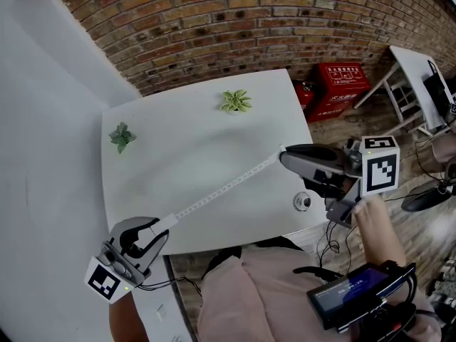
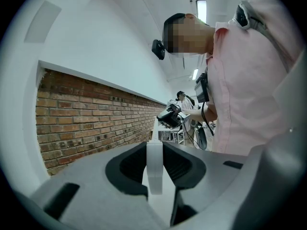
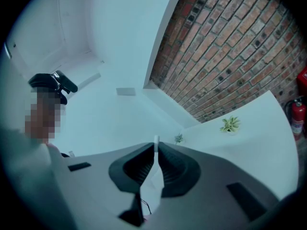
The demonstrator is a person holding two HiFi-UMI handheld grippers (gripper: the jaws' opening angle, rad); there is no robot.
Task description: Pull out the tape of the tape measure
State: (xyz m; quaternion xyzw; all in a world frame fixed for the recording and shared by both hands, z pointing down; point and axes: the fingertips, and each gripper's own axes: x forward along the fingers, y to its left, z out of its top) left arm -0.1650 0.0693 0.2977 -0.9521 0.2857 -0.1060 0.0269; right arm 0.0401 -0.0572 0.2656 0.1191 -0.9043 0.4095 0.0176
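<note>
A white tape point(image 1: 221, 189) stretches in a straight line above the white table point(image 1: 185, 148) between my two grippers. My left gripper point(image 1: 160, 226), at the table's near left corner, is shut on the white tape measure case point(image 1: 165, 223); in the left gripper view the case point(image 2: 154, 169) sits between the jaws and the tape leads off to the other gripper point(image 2: 169, 115). My right gripper point(image 1: 285, 154), near the table's right edge, is shut on the tape's end. The right gripper view shows that thin end point(image 3: 156, 146) pinched between the narrow jaws point(image 3: 156, 151).
Two small green plants point(image 1: 236, 101) point(image 1: 122, 137) stand at the far side of the table. A small round object point(image 1: 303, 202) lies near its right front corner. A red box point(image 1: 344, 84) sits on the floor by the brick wall, with white furniture point(image 1: 410, 84) further right.
</note>
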